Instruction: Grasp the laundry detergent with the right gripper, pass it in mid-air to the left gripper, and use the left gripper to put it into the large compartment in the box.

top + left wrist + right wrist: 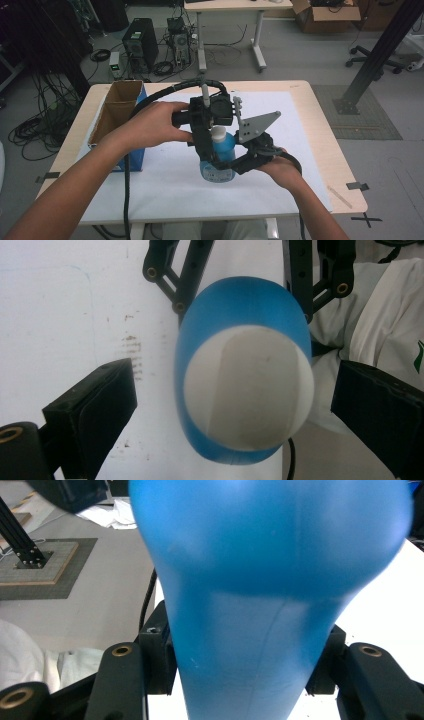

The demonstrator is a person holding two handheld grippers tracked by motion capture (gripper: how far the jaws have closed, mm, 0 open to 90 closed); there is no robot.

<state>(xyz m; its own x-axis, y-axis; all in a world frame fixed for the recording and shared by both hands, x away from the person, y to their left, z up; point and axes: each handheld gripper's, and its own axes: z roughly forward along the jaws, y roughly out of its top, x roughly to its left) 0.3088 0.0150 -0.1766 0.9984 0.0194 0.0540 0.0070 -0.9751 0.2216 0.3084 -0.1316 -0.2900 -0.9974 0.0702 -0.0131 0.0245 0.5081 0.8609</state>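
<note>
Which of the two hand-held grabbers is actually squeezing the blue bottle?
The right gripper: its jaws clamp the blue bottle low on its body. The left gripper, coming from above, has its jaws spread either side of the white cap without touching.

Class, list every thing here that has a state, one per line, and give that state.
Blue bottle: upright on the table, white cap on.
Right gripper: shut on the blue bottle.
Left gripper: open, jaws either side of the white cap.
Cardboard box: open on top.

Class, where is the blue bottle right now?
In the high view, the blue bottle stands mid-table on the white sheet, clamped by the right gripper, with the cardboard box to its left.
</note>
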